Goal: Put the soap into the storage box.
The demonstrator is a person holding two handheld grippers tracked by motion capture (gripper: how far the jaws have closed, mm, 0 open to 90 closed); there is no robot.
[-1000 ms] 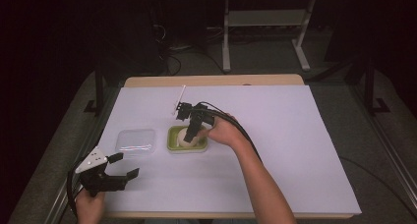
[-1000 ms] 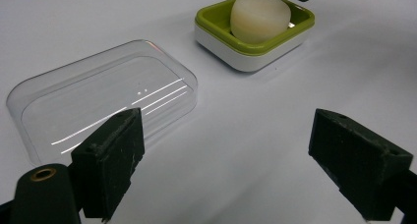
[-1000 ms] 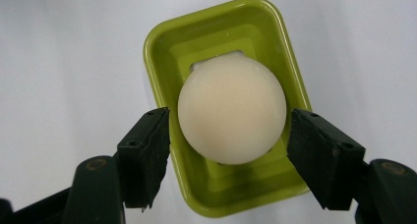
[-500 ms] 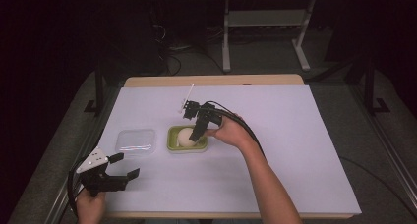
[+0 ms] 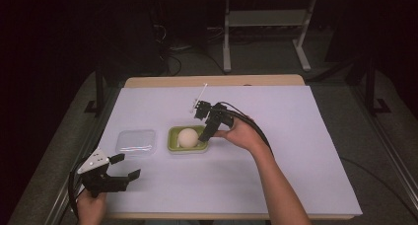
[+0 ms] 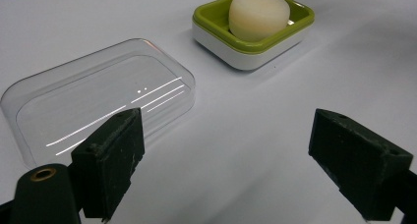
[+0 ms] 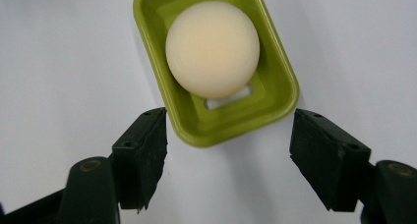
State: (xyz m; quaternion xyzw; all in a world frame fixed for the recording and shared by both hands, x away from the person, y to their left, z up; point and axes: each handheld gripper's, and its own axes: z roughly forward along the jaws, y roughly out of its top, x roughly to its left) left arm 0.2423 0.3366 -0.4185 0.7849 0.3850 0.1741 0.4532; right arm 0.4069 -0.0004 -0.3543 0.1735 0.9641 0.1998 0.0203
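Green soap dish (image 7: 265,94) holds round soap (image 7: 212,48); right gripper (image 7: 228,155) has just been opening, gripping nothing.

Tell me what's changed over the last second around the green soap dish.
The right claw has let go of the round cream soap in the green soap dish, its jaws opening, and drawn back. Left claw and clear plastic lid stayed put.

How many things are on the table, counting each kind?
Green dish: 1
Round cream soap: 1
Clear plastic lid: 1
Total: 3
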